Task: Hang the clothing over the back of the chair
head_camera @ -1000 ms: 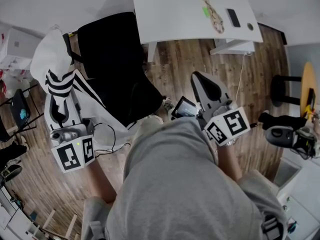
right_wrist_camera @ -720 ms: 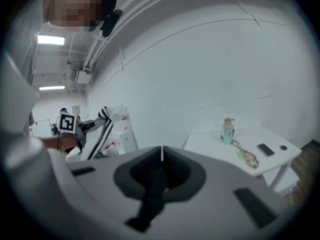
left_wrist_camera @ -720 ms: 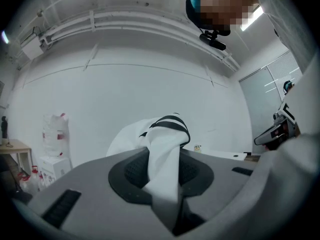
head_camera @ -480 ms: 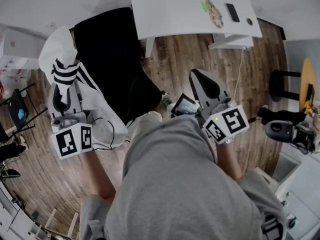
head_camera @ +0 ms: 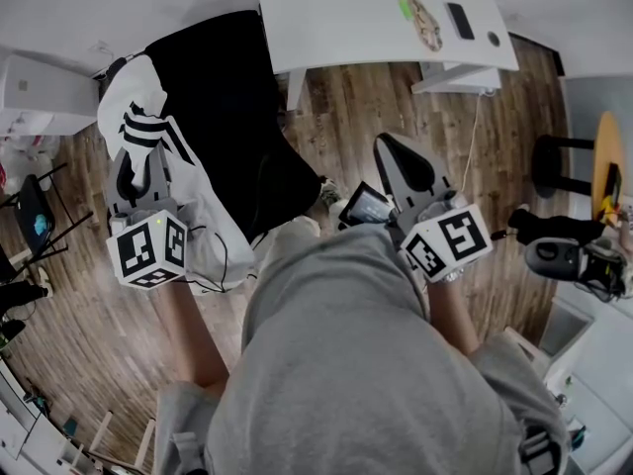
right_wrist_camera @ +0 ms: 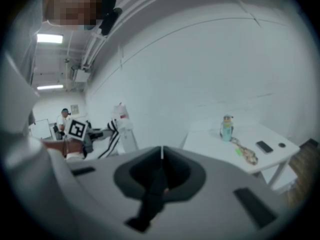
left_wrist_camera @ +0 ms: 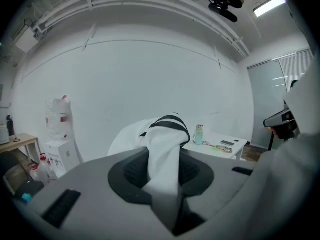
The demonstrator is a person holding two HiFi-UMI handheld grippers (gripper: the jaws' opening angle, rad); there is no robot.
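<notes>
Now left gripper [head_camera: 133, 162] pinches clothing [head_camera: 139, 85]

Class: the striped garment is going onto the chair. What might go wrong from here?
1. The left gripper alone pinches one narrow fold of the white striped garment; it may slip out.
2. Much of the cloth hangs down one side of the black chair, so it may slide off once released.
3. The right gripper is shut, apart from it, steadying nothing.

I find no legible text, brand or number. The left marker cube [head_camera: 148, 250] and right marker cube [head_camera: 450, 245] carry only black-and-white square patterns, no lettering.
</notes>
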